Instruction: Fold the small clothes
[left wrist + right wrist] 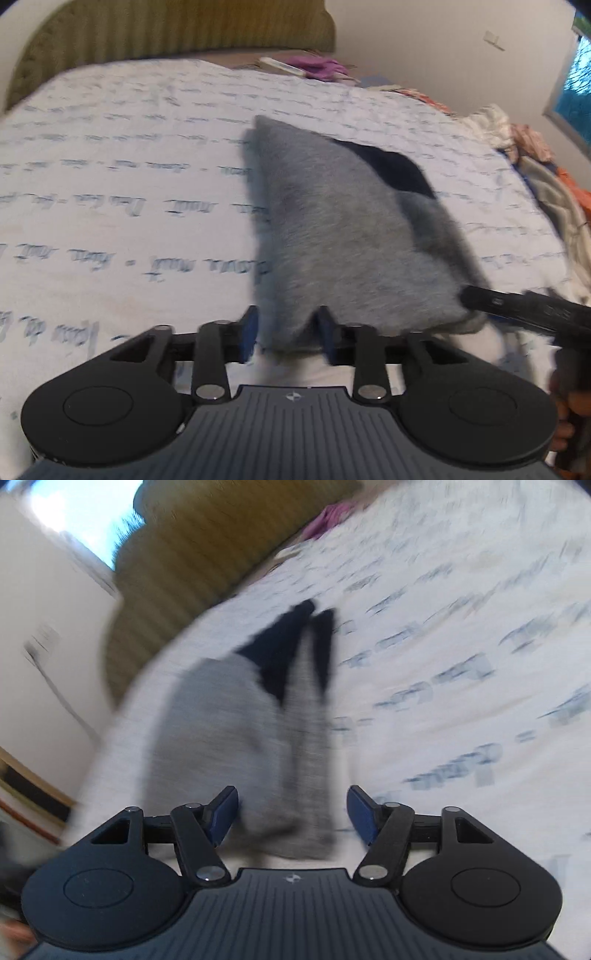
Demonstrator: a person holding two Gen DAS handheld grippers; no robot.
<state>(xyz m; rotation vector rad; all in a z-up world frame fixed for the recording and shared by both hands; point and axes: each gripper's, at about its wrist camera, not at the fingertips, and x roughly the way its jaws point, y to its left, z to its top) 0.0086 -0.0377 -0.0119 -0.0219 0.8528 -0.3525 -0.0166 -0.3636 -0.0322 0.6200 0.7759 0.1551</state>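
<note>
A small grey garment (351, 236) with dark navy patches lies on the printed white bedsheet (129, 166). My left gripper (290, 332) has its blue pads closed on the garment's near edge. My right gripper (291, 816) is open, its blue pads (360, 816) either side of the garment's near edge (295, 775), which lies between them ungripped. The right gripper's black fingers also show in the left wrist view (517, 304) at the garment's right corner. The right wrist view is blurred by motion.
A green ribbed headboard (166, 33) stands at the far end. A purple cloth (321, 66) and a flat object lie near it. A heap of mixed clothes (535, 162) lies along the bed's right side. A white wall with a window (576, 85) is beyond.
</note>
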